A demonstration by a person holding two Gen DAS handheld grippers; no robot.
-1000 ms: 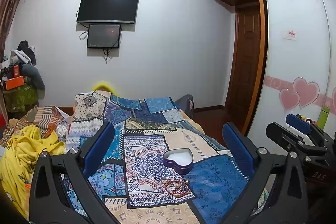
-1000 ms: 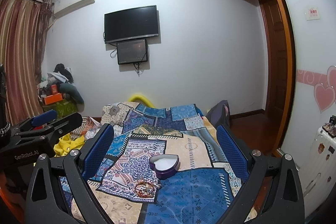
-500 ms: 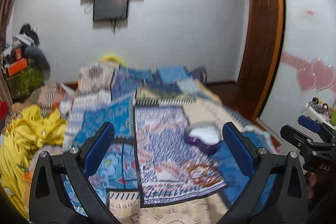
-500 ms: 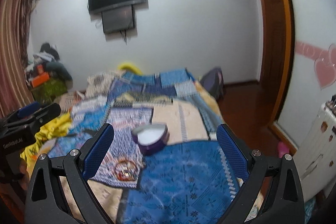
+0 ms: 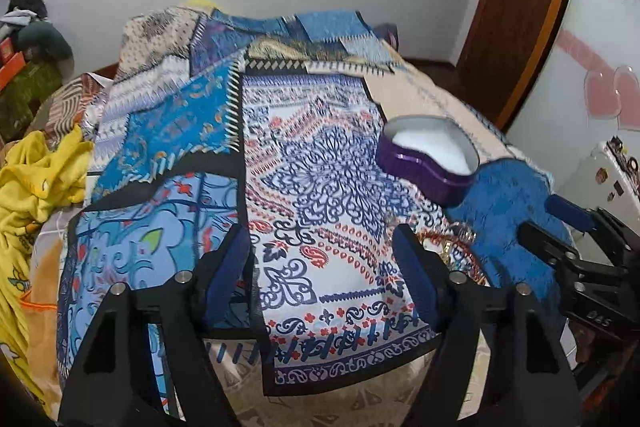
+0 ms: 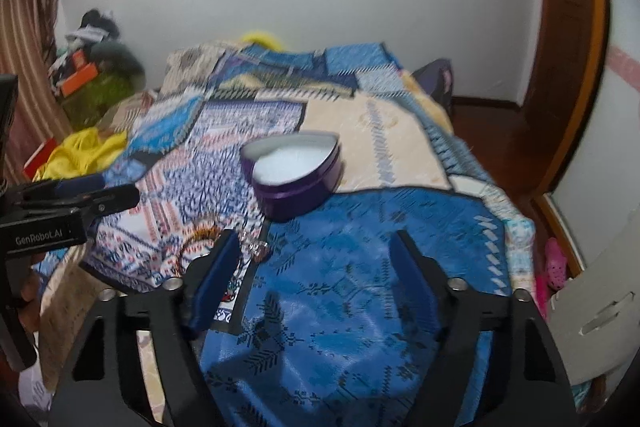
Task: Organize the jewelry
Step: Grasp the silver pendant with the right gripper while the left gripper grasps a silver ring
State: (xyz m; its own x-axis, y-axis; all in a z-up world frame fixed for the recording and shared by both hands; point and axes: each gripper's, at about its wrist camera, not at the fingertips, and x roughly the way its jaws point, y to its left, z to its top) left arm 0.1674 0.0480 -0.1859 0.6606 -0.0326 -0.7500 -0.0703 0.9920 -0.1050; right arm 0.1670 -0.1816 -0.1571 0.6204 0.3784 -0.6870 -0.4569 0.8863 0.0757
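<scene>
— Count first: what have you got in front of you?

— Box count is one: a purple heart-shaped box (image 5: 430, 163), lid off, white lining showing, sitting on the patchwork bedspread (image 5: 312, 163). Just near of it lies one small heap of jewelry (image 6: 224, 247), orange-red bangles with a little silver piece beside them; you cannot count the separate pieces, they blur and your own fingers hide part of them.

— And your two claws?

— Your left claw (image 5: 324, 275) hangs low above the near part of the bed, jaws wide, nothing between them; its right finger (image 5: 412, 279) covers the left edge of the heap. Your right claw (image 6: 312, 279) sits to the right, above the plain blue patch, also spread wide and empty; its left finger (image 6: 214, 279) overlaps the heap's right side. Each claw shows at the edge of the other's view, well apart.

— Room to move?

— Bedspread runs bare on the left and far side of the box. The bed's right edge drops to a wooden floor (image 6: 496, 131) just past the blue patch, and yellow cloth (image 5: 28, 183) is piled off the left edge.
</scene>
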